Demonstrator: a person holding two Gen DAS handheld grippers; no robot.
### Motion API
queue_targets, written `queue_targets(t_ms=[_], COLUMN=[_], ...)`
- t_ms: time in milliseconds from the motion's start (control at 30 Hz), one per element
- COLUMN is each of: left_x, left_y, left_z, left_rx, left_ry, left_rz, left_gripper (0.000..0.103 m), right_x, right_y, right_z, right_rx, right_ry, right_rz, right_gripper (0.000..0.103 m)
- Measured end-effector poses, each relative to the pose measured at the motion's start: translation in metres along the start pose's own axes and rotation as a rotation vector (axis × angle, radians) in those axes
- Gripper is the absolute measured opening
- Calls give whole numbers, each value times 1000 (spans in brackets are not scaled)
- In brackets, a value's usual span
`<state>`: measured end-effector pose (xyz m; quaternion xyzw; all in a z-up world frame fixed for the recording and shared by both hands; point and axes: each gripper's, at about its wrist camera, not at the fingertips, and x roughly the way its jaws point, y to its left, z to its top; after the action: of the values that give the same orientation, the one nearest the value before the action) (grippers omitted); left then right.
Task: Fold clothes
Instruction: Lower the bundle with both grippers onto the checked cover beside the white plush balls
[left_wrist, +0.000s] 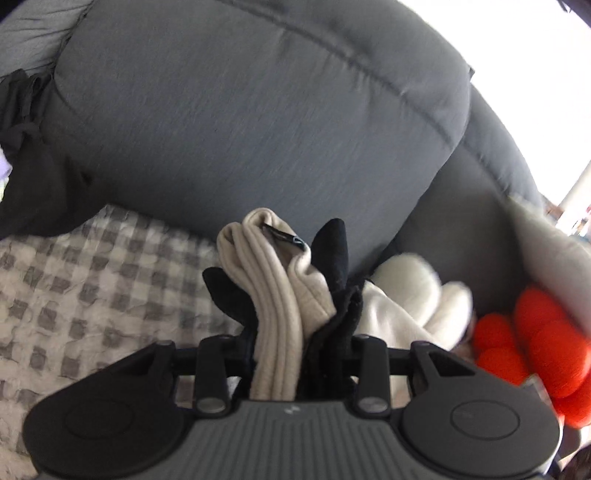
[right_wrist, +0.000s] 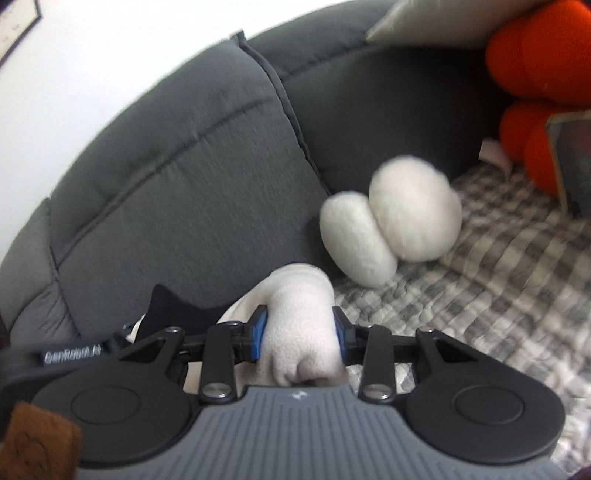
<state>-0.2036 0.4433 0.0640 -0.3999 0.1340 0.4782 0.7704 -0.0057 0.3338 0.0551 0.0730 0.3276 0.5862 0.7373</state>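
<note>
Your left tool (left_wrist: 291, 332) is closed tight on a beige ribbed garment (left_wrist: 275, 295), probably a sock, bunched upright between black fabric (left_wrist: 332, 254). Gripped so near the tool body, the cloth stands up instead of hanging, which keeps it gathered over the checked blanket (left_wrist: 74, 295) on the sofa (left_wrist: 258, 129). Whether the black cloth is a second garment or a cover on the fingers is hard to judge; the fingertips themselves are buried.

Just right of it lies a white fleecy piece (left_wrist: 399, 306), and your right tool (right_wrist: 299, 332) pinches that same kind of white cloth (right_wrist: 299, 328) between its blue pads (right_wrist: 260, 332), partly closed around a thick wad. Both tools sit close together, which suits bringing ends of cloth together.

Beyond, two white rounded bundles (right_wrist: 388, 225) rest against the sofa back, blurred. At far right an orange cushion (right_wrist: 535, 66) is cut off by the frame.
</note>
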Motion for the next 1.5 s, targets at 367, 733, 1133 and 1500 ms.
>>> queue_targets(t_ms=[367, 733, 1133, 1500], left_x=[31, 18, 41, 1], left_y=[43, 58, 65, 54], left_z=[-3, -12, -20, 4], left_rx=[-134, -236, -242, -158], left_ry=[162, 131, 175, 134], left_rz=[-31, -112, -184, -98], left_gripper=[41, 36, 44, 47], right_x=[10, -2, 7, -20], right_y=[-41, -38, -53, -28], right_z=[-29, -27, -33, -15], right_rx=[143, 260, 221, 66], right_ry=[90, 36, 31, -43], right_rz=[-13, 56, -51, -93], right_gripper=[51, 40, 49, 58])
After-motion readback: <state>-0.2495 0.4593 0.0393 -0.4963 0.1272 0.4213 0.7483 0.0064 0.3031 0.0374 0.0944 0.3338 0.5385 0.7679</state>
